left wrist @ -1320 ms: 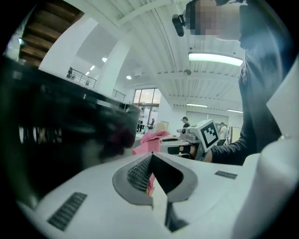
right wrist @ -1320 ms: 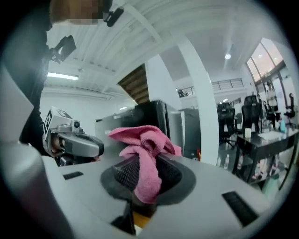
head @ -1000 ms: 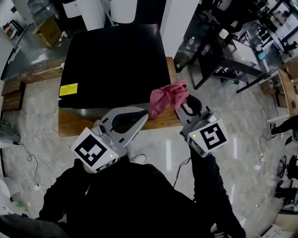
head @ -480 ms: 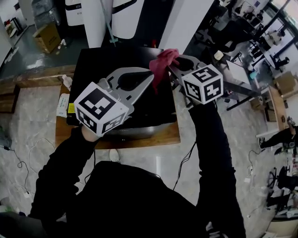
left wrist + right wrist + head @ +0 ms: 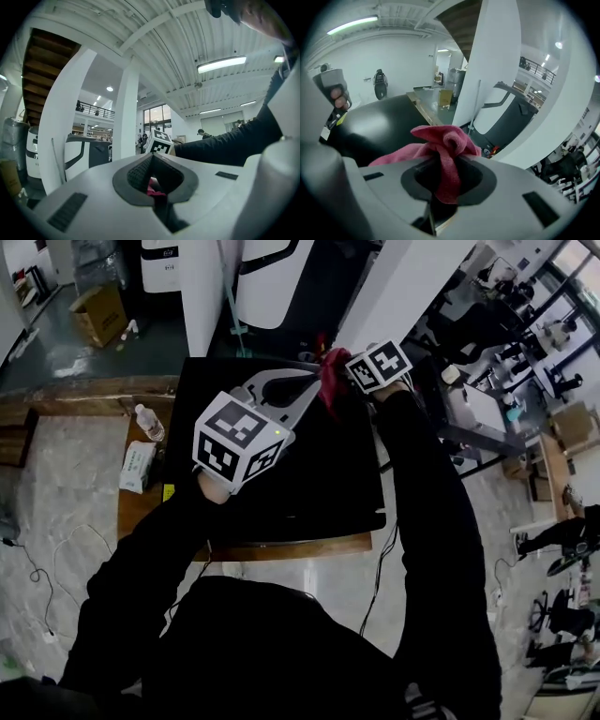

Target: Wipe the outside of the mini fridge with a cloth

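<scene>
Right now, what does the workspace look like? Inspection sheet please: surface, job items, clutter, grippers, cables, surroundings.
Surface: wooden platform under the fridge, its front edge bare.
Job's things: black mini fridge, seen from above; pink cloth bunched near its far edge.
Clutter: water bottle and white packet at the platform's left end; cardboard box on the floor.
Grippers: right gripper shut on the cloth; left gripper jaws together, tip beside the cloth, pink showing through their opening, grip on it unclear.
Cables: left floor cable; right floor cable.
Surroundings: white machines behind; desks to the right.
</scene>
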Available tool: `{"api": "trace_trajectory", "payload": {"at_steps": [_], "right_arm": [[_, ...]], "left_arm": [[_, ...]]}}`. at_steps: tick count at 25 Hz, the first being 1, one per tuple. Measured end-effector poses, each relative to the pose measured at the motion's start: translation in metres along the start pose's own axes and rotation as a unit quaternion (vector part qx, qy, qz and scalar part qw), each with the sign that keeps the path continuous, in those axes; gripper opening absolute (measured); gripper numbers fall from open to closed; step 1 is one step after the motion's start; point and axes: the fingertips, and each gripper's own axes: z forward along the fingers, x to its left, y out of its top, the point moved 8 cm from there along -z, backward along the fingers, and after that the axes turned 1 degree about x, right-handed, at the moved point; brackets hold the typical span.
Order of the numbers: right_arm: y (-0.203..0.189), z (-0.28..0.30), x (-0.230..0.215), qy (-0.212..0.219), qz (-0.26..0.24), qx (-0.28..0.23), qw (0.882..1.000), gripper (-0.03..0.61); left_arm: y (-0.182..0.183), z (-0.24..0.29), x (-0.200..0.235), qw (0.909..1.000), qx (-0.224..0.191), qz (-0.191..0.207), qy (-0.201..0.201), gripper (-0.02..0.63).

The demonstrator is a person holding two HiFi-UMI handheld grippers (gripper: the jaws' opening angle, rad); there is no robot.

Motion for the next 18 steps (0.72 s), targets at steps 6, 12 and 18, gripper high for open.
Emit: {"api": "trace_trajectory", "payload": {"at_steps": [6,12,18], "right_arm": [[0.008,0.016,0.007,0.008,-0.016,0.022,1.000,0.067],[-0.020,-0.017,0.051,0.050,-0.024,0.028,0.998,0.067],[-0.072,-0.069,0.112,0.073,-0.048,0.035,0.996,0.067]], "left_arm": [[-0.018,-0.005,0.015,0.9997,0.019,-0.014,-0.011,0.006],[-0.020,-0.020,-0.020,0.9991,0.032,-0.027,-0.007,0.006],[-0.022,-0.047,-0.097,0.9989,0.036,-0.027,0.011,0.006]]}}
